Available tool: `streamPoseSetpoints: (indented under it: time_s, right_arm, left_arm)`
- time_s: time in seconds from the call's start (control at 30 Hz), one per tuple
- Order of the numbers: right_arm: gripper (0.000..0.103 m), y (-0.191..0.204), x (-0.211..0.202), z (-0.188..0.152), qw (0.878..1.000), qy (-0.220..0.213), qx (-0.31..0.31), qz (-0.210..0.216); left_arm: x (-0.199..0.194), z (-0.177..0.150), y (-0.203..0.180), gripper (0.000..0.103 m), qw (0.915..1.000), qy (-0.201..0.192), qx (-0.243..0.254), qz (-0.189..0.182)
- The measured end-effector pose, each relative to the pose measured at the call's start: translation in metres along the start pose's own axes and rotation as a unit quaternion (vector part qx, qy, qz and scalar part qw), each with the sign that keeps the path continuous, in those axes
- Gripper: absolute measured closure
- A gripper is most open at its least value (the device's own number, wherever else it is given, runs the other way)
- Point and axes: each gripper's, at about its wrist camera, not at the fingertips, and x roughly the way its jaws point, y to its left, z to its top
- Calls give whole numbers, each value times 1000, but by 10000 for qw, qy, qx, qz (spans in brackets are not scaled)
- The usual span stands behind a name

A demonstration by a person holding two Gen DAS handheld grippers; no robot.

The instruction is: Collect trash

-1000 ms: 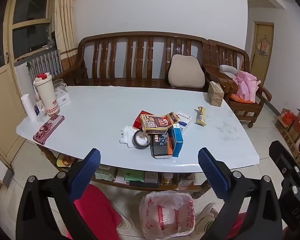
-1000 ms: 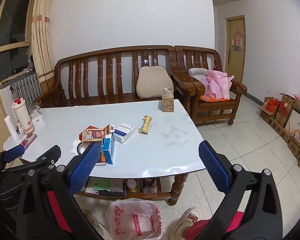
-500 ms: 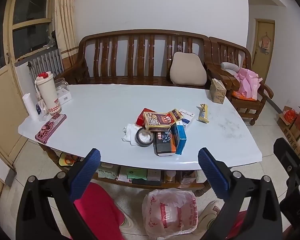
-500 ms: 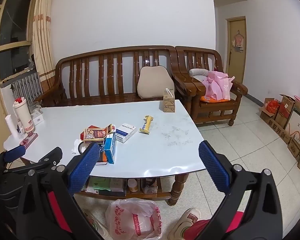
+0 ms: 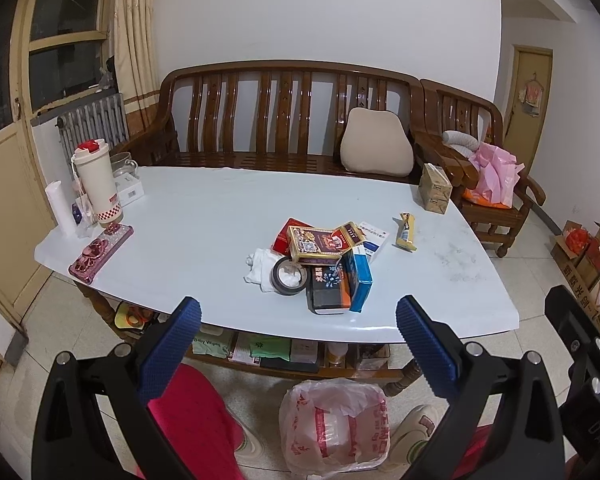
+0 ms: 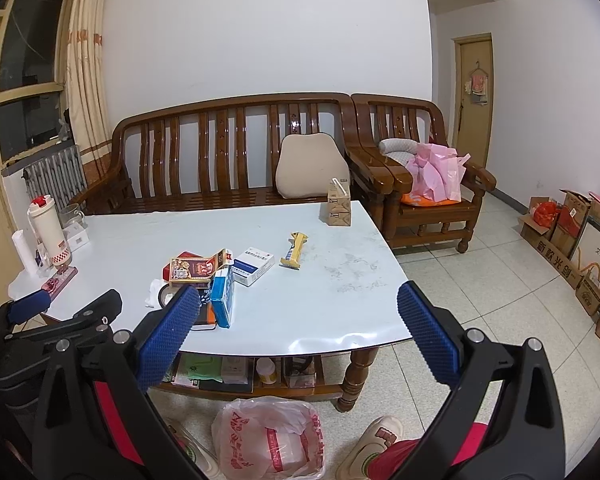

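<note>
Overhead, both claws [image 5: 298, 338] [image 6: 298, 334] wide open, empty, near table edge [image 5: 380, 330].

A home living room: a wooden slatted sofa [image 5: 284, 120] with a cushion [image 5: 376, 148] and a matching armchair [image 6: 420, 172] stand behind a low white counter [image 5: 204, 216], beside a radiator [image 5: 94, 124], curtain [image 5: 134, 32] and tiled floor [image 6: 480, 300].

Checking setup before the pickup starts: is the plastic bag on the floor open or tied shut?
Open. In the left wrist view the plastic bag stands by the table with its mouth gaping upward, untied.
</note>
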Motion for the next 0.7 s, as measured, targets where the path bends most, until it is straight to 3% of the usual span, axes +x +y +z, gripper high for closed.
streamPoseSetpoints:
  time_s: [0.7]
  right_arm:
    - [6,0,0,2,10000,-6,-49,37]
  left_arm:
    - [-1,-3,-2,7,9998,77,156,-15]
